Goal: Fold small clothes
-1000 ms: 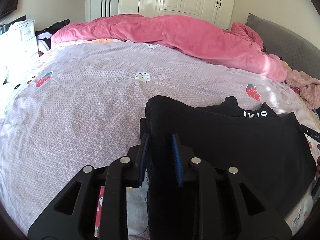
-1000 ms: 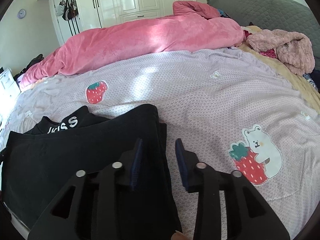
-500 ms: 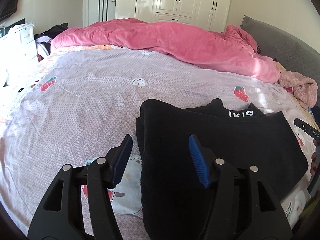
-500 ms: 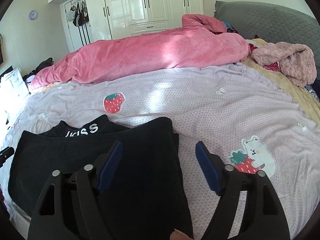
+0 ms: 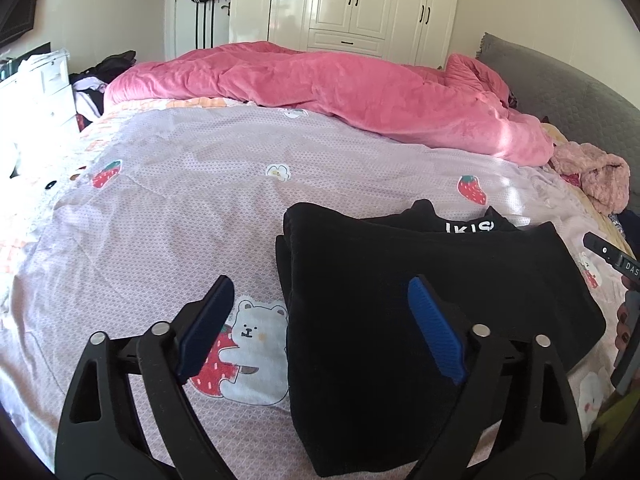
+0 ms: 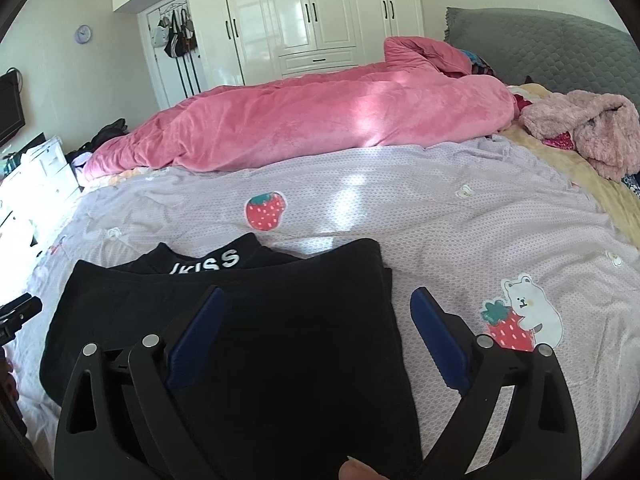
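Note:
A black garment (image 5: 400,280) with white lettering at its collar lies folded flat on the lilac bedsheet (image 5: 180,208); it also shows in the right wrist view (image 6: 260,320). My left gripper (image 5: 320,304) is open and empty, raised above the garment's left folded edge. My right gripper (image 6: 316,312) is open and empty, raised above the garment's right folded edge. The other gripper's tip shows at the right edge of the left wrist view (image 5: 612,256).
A pink duvet (image 5: 340,88) lies bunched across the far side of the bed. A fluffy pink garment (image 6: 592,132) sits by the grey headboard (image 6: 540,52). White wardrobes (image 5: 352,4) stand behind. White drawers (image 5: 40,92) stand left of the bed.
Both grippers let go of the black garment's folded edges, opened wide, and drew back and up. The garment now lies flat on the sheet.

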